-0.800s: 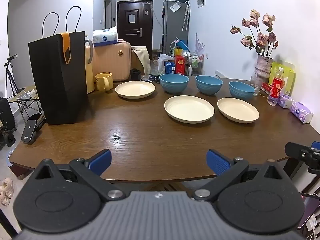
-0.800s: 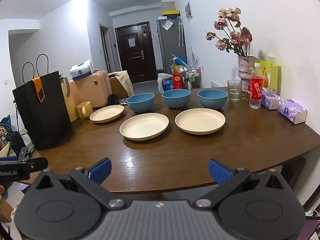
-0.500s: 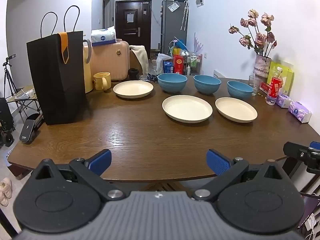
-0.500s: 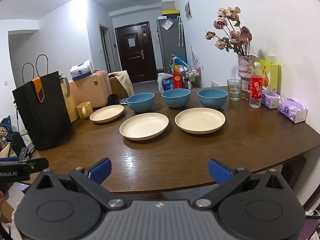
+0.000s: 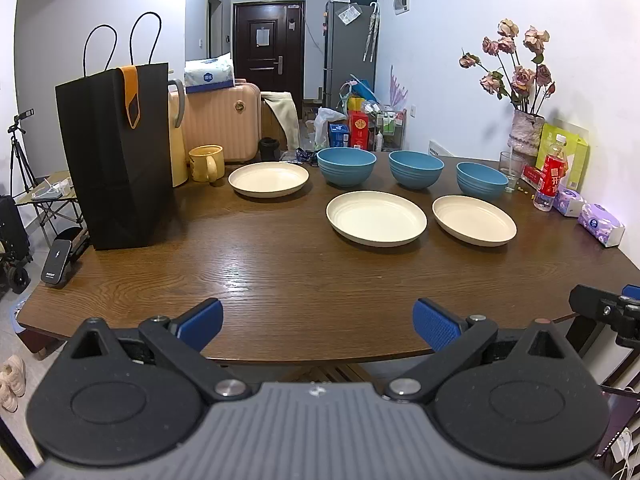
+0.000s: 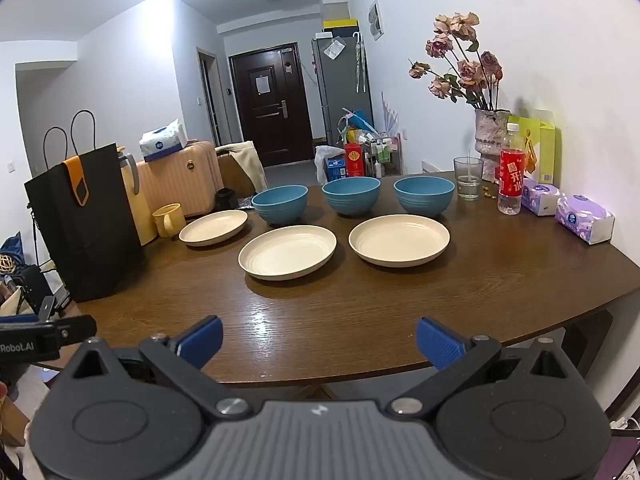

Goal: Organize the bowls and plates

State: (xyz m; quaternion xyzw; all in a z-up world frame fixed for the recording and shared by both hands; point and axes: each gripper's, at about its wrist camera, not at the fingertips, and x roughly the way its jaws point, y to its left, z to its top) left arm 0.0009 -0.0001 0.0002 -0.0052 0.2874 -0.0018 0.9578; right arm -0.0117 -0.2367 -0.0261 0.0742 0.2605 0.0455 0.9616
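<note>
Left gripper [image 5: 318, 322] hangs over the near table [image 5: 280, 272] edge, jaws wide, nothing between them. Three cream plates [image 5: 376, 218] lie apart on the wood; three blue bowls [image 5: 416, 168] stand in a row behind them. Black bag [image 5: 116, 156] upright at left, yellow mug [image 5: 206, 163] beside it. Right gripper [image 5: 608, 312] shows at right edge.

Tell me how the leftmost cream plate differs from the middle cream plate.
The leftmost plate lies farther back, level with the blue bowls; the middle plate lies nearer the grippers, in front of the bowls. The leftmost plate sits next to the yellow mug; the middle plate sits beside the right plate. The leftmost plate looks smaller, perhaps only from distance. Both are cream, round, empty, upright and lie singly on the table.
</note>
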